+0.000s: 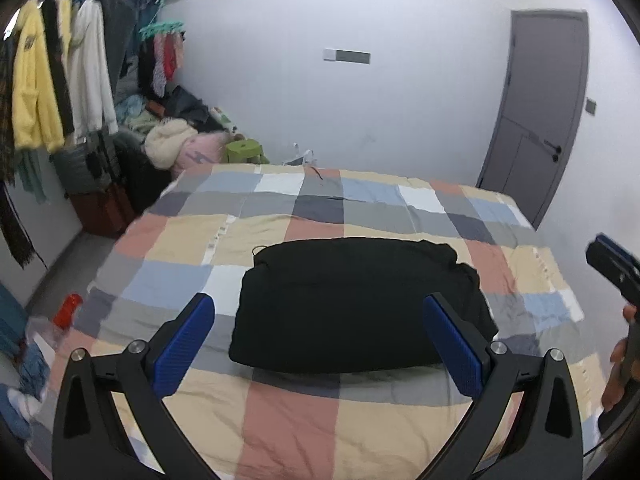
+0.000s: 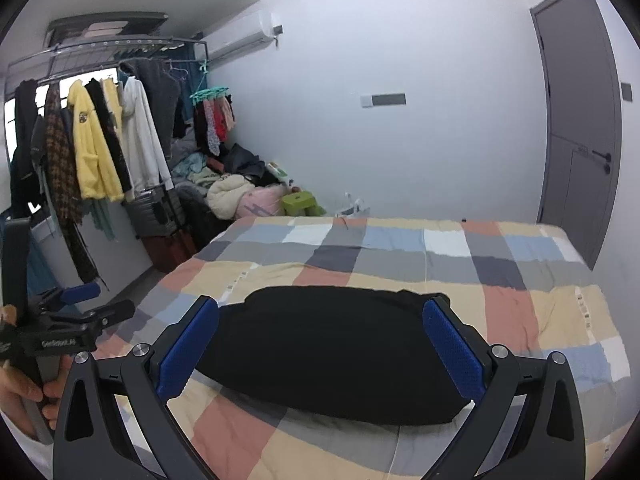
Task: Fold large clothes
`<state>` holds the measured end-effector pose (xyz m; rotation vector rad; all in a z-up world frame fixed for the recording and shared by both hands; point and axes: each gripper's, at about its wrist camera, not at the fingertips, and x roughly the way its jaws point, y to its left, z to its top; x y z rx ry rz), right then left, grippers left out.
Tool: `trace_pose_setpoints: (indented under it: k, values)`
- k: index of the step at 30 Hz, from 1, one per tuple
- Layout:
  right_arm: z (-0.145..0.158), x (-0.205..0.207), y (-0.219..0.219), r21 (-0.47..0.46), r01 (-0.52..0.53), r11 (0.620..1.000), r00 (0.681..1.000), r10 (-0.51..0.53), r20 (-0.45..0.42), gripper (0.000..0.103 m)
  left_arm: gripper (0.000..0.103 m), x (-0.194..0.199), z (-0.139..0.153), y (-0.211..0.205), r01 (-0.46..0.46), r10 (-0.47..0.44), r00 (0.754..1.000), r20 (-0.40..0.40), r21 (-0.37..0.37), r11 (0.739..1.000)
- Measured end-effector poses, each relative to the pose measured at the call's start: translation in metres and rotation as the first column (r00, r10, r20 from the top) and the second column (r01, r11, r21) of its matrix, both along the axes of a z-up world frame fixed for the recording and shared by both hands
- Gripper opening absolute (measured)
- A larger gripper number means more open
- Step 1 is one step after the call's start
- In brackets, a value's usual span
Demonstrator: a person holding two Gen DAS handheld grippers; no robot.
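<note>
Both wrist views look forward, close above the bed, sharing the black garment at frame centre.

We see a bed with a checked quilt of pink, tan, blue and grey squares. A grey door is shut on the right. Coats hang on a rack, one yellow coat and one white coat. A green stool stands near a pile of clothes.
</note>
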<state>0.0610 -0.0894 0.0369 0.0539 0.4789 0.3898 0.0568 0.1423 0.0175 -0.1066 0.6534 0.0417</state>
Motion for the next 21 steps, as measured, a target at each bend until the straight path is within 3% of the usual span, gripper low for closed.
trace_pose_setpoints:
  k: [7,15,21]
  values:
    - [-0.004,-0.005,-0.003,0.011,-0.022,1.000,0.999,0.021,0.025,0.103,0.103,0.005,0.000,0.005,-0.004,0.004,1.000,-0.004,-0.057,0.998]
    - [-0.022,-0.011,-0.010,0.059,0.020,0.998,1.000,-0.019,-0.016,0.103,0.103,0.004,0.000,-0.013,0.023,-0.024,1.000,-0.003,-0.046,0.999]
    - [-0.030,-0.016,-0.004,0.021,0.012,1.000,0.999,-0.011,-0.031,0.103,0.103,-0.002,0.002,-0.027,0.042,-0.042,0.999,0.012,-0.032,0.999]
